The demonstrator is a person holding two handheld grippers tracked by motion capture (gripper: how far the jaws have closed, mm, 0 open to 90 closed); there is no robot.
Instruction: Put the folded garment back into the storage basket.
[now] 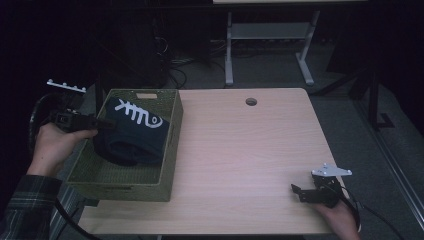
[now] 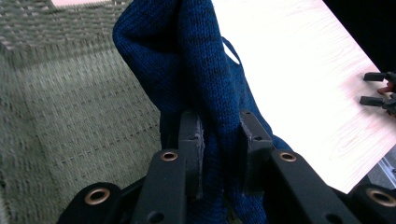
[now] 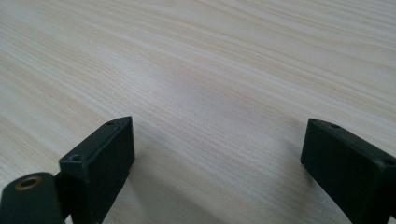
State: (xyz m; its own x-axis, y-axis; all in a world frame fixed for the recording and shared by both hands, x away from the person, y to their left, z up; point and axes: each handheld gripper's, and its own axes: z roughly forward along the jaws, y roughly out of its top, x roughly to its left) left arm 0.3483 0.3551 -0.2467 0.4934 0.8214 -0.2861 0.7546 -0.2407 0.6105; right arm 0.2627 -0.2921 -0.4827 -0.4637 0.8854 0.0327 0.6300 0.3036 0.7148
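A dark blue knitted garment (image 1: 132, 132) with a white fishbone print hangs into the green woven basket (image 1: 170, 155) at the table's left. My left gripper (image 1: 107, 123) is shut on a fold of it at the basket's left rim. In the left gripper view the blue knitted garment (image 2: 196, 70) is pinched between the two black pads of the left gripper (image 2: 222, 154), with the basket wall (image 2: 70, 121) behind. My right gripper (image 1: 298, 192) rests at the table's front right, held by a hand. In the right gripper view, my right gripper (image 3: 217, 163) stands open over bare wood.
The light wooden table (image 1: 240, 150) has a cable hole (image 1: 251, 102) near its far edge. Beyond it, a white desk frame (image 1: 270, 45) stands on the dark floor. The right gripper (image 2: 378, 91) appears far off at the right edge of the left gripper view.
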